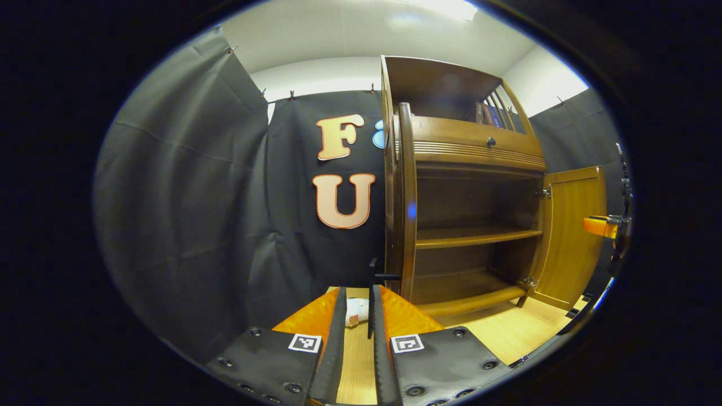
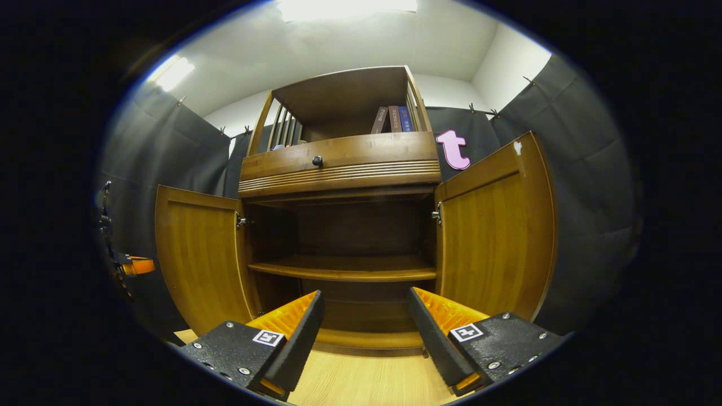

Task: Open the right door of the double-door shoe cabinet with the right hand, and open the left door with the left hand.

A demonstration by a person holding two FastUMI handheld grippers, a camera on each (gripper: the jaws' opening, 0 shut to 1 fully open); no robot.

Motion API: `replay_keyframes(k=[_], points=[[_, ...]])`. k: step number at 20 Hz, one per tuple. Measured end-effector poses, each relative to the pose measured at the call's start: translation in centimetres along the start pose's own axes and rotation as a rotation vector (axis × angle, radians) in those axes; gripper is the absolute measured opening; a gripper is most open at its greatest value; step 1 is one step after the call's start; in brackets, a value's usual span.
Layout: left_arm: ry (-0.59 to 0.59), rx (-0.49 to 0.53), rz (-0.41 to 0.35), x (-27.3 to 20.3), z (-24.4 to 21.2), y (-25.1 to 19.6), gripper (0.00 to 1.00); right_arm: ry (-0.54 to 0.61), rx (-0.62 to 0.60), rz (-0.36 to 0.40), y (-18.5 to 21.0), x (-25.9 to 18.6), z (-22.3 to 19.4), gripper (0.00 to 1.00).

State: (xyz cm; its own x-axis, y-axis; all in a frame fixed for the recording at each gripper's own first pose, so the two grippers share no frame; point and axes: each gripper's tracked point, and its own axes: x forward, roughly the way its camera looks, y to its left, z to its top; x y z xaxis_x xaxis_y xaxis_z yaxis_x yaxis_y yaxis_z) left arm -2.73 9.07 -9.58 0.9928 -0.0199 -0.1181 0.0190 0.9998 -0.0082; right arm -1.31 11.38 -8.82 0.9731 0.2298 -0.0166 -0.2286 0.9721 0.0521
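Observation:
The wooden shoe cabinet (image 2: 338, 163) stands with both doors swung out. In the right gripper view the right door (image 2: 496, 225) and the left door (image 2: 197, 254) flank bare shelves. My right gripper (image 2: 364, 321) hangs open in front of the lower shelf, holding nothing. In the left gripper view the left door (image 1: 406, 197) shows edge-on, and its thin black handle (image 1: 378, 276) sits between my left gripper's (image 1: 359, 290) fingers. That handle lies against the right finger, with a narrow gap to the left one. The other gripper (image 1: 603, 225) is near the right door (image 1: 569, 231).
Books (image 2: 392, 119) stand on the cabinet's top shelf above a drawer with a black knob (image 2: 317, 161). A small white object (image 1: 356, 310) lies on the pale wood floor (image 1: 507, 332) by the left door. Black cloth walls close in on both sides.

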Motion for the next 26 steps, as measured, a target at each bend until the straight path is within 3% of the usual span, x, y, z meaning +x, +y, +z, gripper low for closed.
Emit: replay_keyframes(k=[4, 7, 8, 9, 10, 13, 14, 15, 26], points=[[-0.009, -0.009, 0.030, -0.9, 2.9, -1.6, 0.42, -0.003, -0.005, -0.015, -0.8, -0.9, 1.5, 0.92], [-0.003, -0.041, -0.008, -1.0, 5.1, -4.2, 0.80, -0.014, -0.018, -0.026, -1.2, -1.3, 3.0, 0.92], [-0.005, -0.054, -0.021, -0.9, 5.8, -4.8, 0.70, -0.016, -0.026, -0.029, -1.4, -1.4, 3.4, 0.92], [-0.005, -0.063, -0.035, -0.9, 6.4, -5.5, 0.76, -0.018, -0.027, -0.029, -1.3, -1.5, 3.8, 0.99], [-0.011, -0.063, -0.040, -0.7, 7.1, -5.8, 0.82, -0.017, -0.026, -0.027, -1.3, -1.6, 4.1, 0.92], [-0.043, -0.024, -0.033, -0.4, 8.6, -6.7, 0.96, -0.002, -0.024, -0.022, -1.5, -1.8, 4.7, 0.92], [-0.052, -0.021, -0.029, -0.2, 9.0, -7.0, 0.96, 0.004, -0.021, -0.023, -1.7, -1.9, 4.8, 0.99], [-0.064, -0.021, -0.028, -0.1, 9.3, -7.4, 0.96, 0.008, -0.015, -0.024, -1.9, -1.9, 5.0, 0.92], [-0.029, -0.032, -0.013, 2.4, 8.7, -9.1, 0.94, -0.019, -0.010, -0.066, -4.7, -2.8, 6.3, 0.92]])
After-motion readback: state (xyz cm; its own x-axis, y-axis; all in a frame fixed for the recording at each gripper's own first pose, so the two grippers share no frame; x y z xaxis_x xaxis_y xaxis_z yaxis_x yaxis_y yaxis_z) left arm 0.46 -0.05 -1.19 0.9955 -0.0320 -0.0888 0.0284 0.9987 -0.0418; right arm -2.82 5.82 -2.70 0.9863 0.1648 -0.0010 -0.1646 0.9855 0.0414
